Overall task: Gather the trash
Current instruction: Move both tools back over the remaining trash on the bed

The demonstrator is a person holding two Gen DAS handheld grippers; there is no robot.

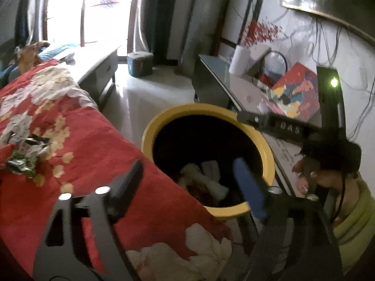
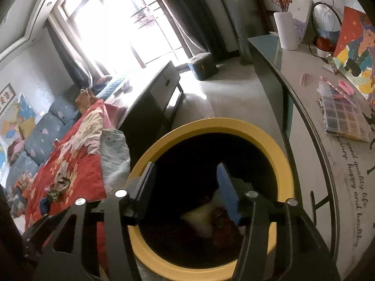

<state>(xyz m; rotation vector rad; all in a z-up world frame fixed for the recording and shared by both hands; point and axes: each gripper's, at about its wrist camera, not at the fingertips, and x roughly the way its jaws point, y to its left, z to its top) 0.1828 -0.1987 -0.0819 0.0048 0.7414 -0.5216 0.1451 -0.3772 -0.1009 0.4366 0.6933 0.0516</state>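
Trash (image 2: pixel 211 220) inside yellow bin (image 2: pixel 279 154), both grippers, left (image 1: pixel 189 180) and right (image 2: pixel 185 192), above it, jaws released, empty.

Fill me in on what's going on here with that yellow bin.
A person is collecting trash with a gripper in each hand. Both the left gripper and the right gripper are open and empty above the yellow bin, which already has paper and scraps inside. Crumpled wrappers lie on the red quilt beside it.

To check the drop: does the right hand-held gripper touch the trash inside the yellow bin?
Apart. The right wrist view shows the right hand-held gripper open and empty above the trash.
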